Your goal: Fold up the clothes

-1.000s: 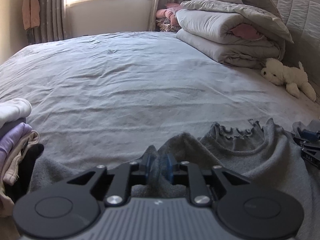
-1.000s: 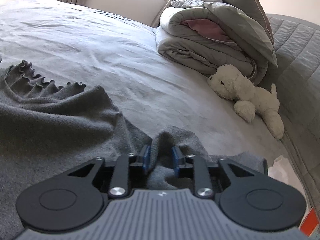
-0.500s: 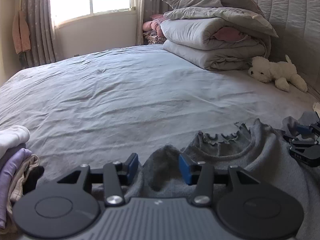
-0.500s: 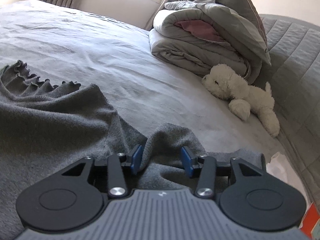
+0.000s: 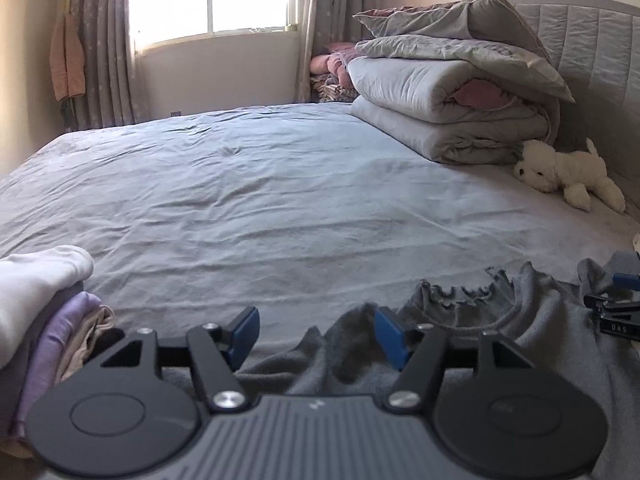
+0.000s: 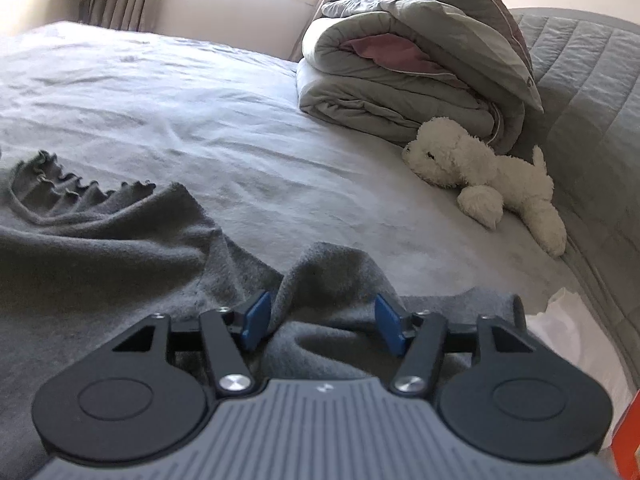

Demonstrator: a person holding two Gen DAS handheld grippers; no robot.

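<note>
A grey knit top (image 5: pixel 532 332) (image 6: pixel 104 256) with a frilled neckline lies spread on the bed sheet (image 5: pixel 280 200). My left gripper (image 5: pixel 316 334) hangs over the top's left shoulder, its jaws opening. A raised fold of grey cloth stands loose between the blue pads (image 5: pixel 390 336), and the left pad is clear of it. My right gripper (image 6: pixel 322 322) is over the other shoulder, jaws opening too. A hump of the fabric sits between its pads (image 6: pixel 256 320), no longer pinched. The right gripper (image 5: pixel 618 300) shows at the right edge of the left wrist view.
A stack of folded clothes (image 5: pixel 44 312), white on top of lilac and beige, sits at the left. Folded grey duvets (image 5: pixel 452 112) (image 6: pixel 400 76) and a white plush dog (image 5: pixel 568 176) (image 6: pixel 488 172) lie by the padded headboard (image 6: pixel 592 80). A window (image 5: pixel 212 0) is behind the bed.
Both grippers were pinching folds of the grey top a second ago; their jaws have spread and the cloth now stands loose between them. The left gripper has lifted slightly.
</note>
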